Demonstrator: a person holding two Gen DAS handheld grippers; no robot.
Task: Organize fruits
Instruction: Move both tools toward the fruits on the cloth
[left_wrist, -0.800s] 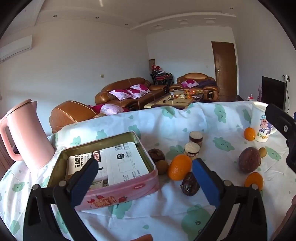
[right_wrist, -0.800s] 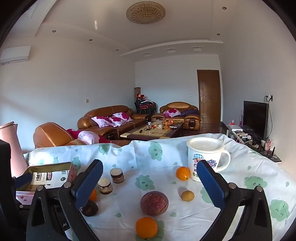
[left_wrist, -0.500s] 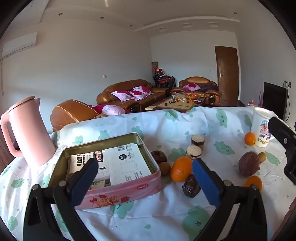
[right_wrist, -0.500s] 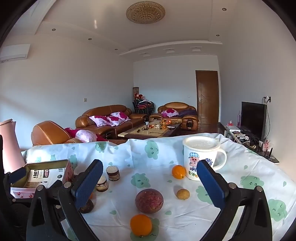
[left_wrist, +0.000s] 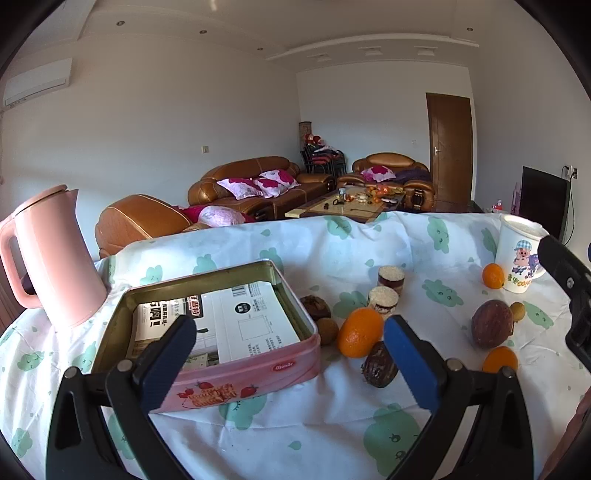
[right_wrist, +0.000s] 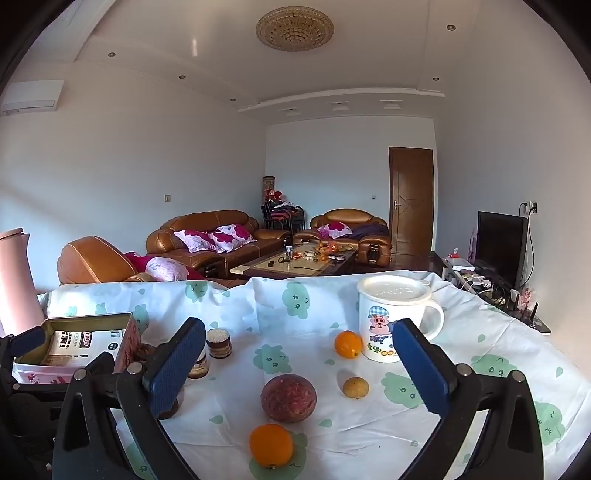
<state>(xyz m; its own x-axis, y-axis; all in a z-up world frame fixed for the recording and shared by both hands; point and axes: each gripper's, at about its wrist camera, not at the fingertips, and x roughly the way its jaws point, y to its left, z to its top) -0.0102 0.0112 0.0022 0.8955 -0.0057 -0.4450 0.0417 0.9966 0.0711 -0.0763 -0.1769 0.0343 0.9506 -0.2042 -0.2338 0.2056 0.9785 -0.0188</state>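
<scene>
Left wrist view: the left gripper (left_wrist: 286, 349) hangs with jaws spread wide over the tin (left_wrist: 207, 332); the right gripper (right_wrist: 297, 363), jaws likewise spread, faces the passion fruit (right_wrist: 289, 397).

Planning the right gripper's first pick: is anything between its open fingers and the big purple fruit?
Nothing visible does. The right gripper is open and empty, and the purple fruit lies on bare cloth straight ahead of it. An orange sits nearer the camera, slightly left and apart from the fruit, low under the fingers' line.
</scene>
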